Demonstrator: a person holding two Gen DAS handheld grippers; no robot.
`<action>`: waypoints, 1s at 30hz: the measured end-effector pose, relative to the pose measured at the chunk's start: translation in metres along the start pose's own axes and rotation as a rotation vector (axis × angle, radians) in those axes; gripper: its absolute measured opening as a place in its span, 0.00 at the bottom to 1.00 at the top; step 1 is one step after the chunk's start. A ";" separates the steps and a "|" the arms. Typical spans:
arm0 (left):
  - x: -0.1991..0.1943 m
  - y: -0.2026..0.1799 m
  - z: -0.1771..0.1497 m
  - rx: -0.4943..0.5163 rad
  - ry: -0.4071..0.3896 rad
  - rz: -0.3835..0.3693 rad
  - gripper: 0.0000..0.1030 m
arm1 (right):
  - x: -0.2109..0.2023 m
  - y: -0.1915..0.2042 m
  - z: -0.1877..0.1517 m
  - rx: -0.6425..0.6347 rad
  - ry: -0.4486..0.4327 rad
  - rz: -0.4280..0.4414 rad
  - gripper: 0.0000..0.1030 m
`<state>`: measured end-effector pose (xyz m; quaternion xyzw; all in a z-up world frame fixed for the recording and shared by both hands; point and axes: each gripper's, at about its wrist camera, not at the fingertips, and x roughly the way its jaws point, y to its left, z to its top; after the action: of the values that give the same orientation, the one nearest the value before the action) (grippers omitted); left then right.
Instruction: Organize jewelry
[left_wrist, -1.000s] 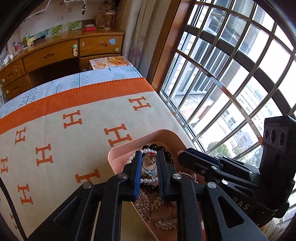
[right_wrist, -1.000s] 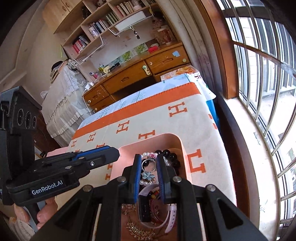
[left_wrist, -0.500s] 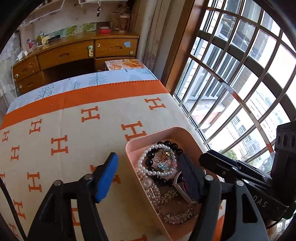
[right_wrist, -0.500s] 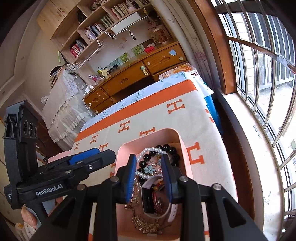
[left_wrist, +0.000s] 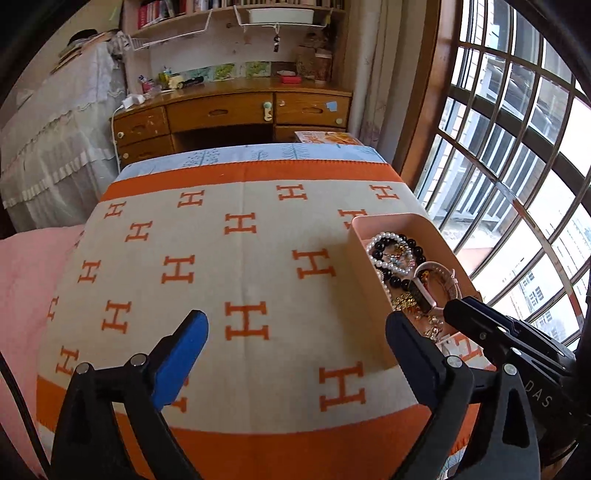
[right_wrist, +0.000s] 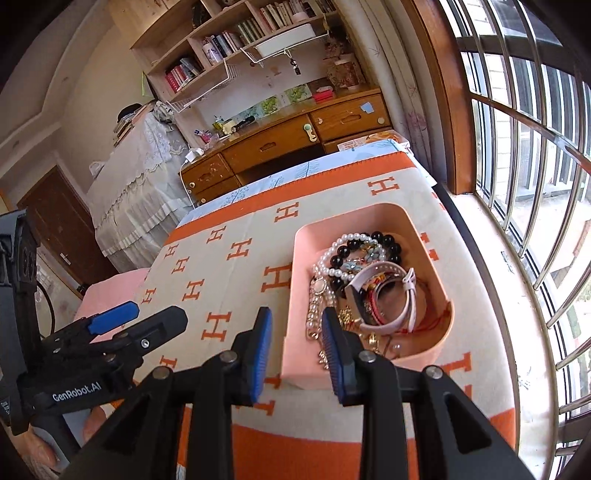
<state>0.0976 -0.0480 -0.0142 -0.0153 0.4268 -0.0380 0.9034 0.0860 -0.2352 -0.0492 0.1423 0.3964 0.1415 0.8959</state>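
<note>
A pink tray (right_wrist: 421, 236) sits on the cream and orange H-patterned blanket (left_wrist: 221, 266) near the window. It holds a pearl bracelet (right_wrist: 334, 267), a black bead bracelet (right_wrist: 384, 240), a white-strapped watch (right_wrist: 388, 295) and gold chains (right_wrist: 345, 317). The tray also shows in the left wrist view (left_wrist: 369, 295). My left gripper (left_wrist: 295, 336) is wide open and empty, to the left of the tray. My right gripper (right_wrist: 297, 341) is open and empty, over the tray's near left corner.
A wooden desk with drawers (left_wrist: 236, 110) stands beyond the blanket, shelves with books (right_wrist: 236, 40) above it. A barred window (right_wrist: 524, 147) runs along the right. A lace-covered piece of furniture (left_wrist: 59, 140) is at left. A pink cloth (left_wrist: 29, 280) lies left of the blanket.
Both grippers have pulled back out of the tray and opened, the left one widely. The left gripper has swung to the left of the tray.
</note>
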 end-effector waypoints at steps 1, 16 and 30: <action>-0.006 0.005 -0.005 -0.015 -0.002 0.024 0.94 | -0.004 0.006 -0.004 -0.013 -0.007 -0.010 0.36; -0.066 0.038 -0.046 -0.076 -0.140 0.195 0.99 | -0.042 0.079 -0.037 -0.180 -0.075 -0.060 0.52; -0.083 0.037 -0.048 -0.078 -0.207 0.208 0.99 | -0.061 0.095 -0.041 -0.207 -0.160 -0.105 0.52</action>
<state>0.0101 -0.0039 0.0174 -0.0099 0.3317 0.0743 0.9404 0.0025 -0.1641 0.0007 0.0390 0.3140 0.1226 0.9407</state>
